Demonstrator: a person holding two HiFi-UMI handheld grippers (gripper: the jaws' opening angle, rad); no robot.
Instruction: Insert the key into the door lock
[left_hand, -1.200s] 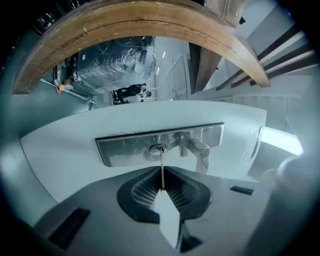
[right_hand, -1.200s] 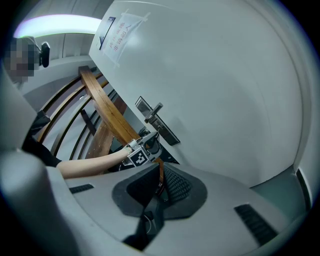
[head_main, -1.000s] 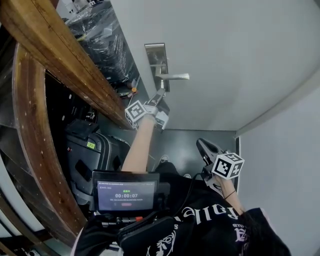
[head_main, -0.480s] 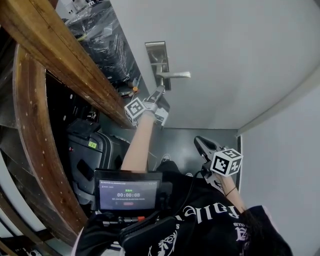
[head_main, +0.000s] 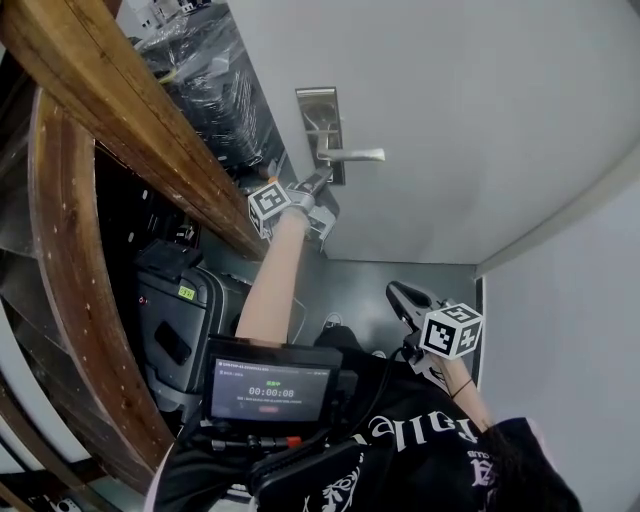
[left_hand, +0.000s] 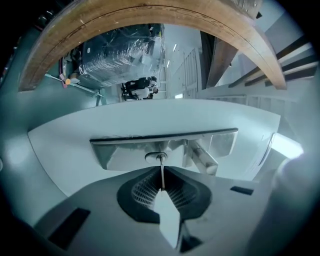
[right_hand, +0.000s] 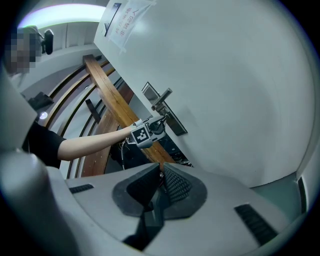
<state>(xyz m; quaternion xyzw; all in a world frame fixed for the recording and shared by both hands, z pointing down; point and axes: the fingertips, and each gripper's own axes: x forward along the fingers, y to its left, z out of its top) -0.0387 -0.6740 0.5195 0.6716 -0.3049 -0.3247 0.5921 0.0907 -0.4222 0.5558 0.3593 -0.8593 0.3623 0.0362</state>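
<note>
White door (head_main: 480, 100) fills the upper right of the head view, with grey floor (head_main: 370, 285) at its foot. The key (left_hand: 161, 174) is at the door's lock, clamped between the pads of the left tongs (head_main: 320, 181), whose jaws are clenched on it. Its thin blade points straight ahead out of the jaws. In the left gripper view the blade's tip meets the round keyhole cylinder (left_hand: 154, 157); how far it has entered cannot be told. The cylinder sits in a long metal lock plate (left_hand: 120, 150), and a lever handle (left_hand: 202, 159) stands out from the same plate just beside the keyhole. The person's bare left arm reaches up to the lock from below.

The right tongs (right_hand: 159, 179) hang low and well apart from the lock, near the person's body. Their jaws are pressed together with nothing between them, and they point up toward the door.

To the left of the door runs a heavy wooden rail (head_main: 110, 100). A dark suitcase (head_main: 165, 320) stands on the floor beneath it. A small screen (head_main: 270, 382) with a running timer sits at the person's chest.
</note>
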